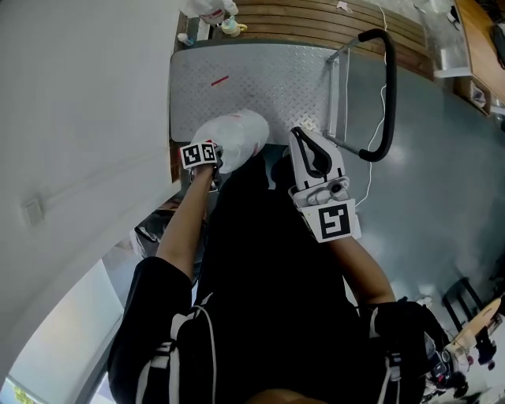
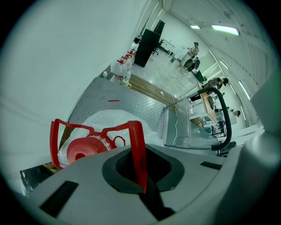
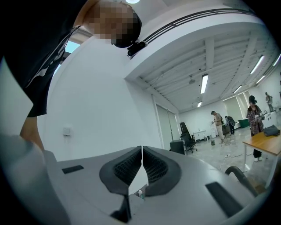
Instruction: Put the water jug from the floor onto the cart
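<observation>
The water jug [image 1: 237, 136], white with a red cap [image 2: 82, 149] and a red carrying handle [image 2: 137, 149], is at the near edge of the cart's metal deck [image 1: 260, 79]; whether it rests on the deck I cannot tell. My left gripper [image 1: 207, 159] points steeply down and is shut on that red handle [image 2: 142, 178]. My right gripper [image 1: 301, 138] is beside the jug on its right, level, shut with nothing in it [image 3: 142, 151]. The cart's black push bar [image 1: 388, 95] rises at the right.
Several bottles [image 1: 211, 14] stand past the cart's far end by the white wall [image 1: 79, 102]. A wooden strip [image 1: 316, 20] runs behind the cart. A dark bag [image 1: 151, 233] lies on the floor at my left. People stand far off in the room [image 3: 218, 125].
</observation>
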Demonstrator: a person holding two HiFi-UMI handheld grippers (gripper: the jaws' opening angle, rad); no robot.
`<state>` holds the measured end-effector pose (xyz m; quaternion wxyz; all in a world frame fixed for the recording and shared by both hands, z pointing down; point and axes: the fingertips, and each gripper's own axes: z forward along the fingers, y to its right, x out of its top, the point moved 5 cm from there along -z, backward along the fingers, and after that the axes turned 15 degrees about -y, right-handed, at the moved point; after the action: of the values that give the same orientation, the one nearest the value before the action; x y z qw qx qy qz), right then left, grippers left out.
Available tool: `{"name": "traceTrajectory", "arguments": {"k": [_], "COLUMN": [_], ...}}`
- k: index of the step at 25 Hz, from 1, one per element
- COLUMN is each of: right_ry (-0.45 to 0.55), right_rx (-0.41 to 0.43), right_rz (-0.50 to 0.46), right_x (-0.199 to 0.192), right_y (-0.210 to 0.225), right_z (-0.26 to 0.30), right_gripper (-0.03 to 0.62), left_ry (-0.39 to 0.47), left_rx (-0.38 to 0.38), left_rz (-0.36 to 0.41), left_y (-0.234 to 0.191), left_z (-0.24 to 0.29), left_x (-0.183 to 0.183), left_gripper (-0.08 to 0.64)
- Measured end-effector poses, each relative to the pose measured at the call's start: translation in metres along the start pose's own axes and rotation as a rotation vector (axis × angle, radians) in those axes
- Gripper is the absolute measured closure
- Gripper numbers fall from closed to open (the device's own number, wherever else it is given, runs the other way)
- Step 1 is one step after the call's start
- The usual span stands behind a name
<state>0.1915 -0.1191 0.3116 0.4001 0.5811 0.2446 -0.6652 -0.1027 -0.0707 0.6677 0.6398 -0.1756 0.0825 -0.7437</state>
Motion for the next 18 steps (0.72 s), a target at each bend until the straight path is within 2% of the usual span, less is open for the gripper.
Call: {"name": "traceTrajectory", "arguments": {"k": [8,18], "right_ry": [0.000,-0.040], "right_rx": [-0.096,-0.231], "right_rz": [0.001,0.023], "right_x": [0.008,0.015], "right_y": [-0.001,-0.004], "right_z": [0.001,0.028], "right_gripper": [0.572,0.572], "left_ry": [0.007,-0.027], "left_rx": [-0.038,-0.057], "left_rz": [-0.012,0.054], "left_y": [0.016,0.025], "left_z": [0.001,0.010], "left_x": [0.041,0.107], "left_gripper": [0.540,0.540]}}
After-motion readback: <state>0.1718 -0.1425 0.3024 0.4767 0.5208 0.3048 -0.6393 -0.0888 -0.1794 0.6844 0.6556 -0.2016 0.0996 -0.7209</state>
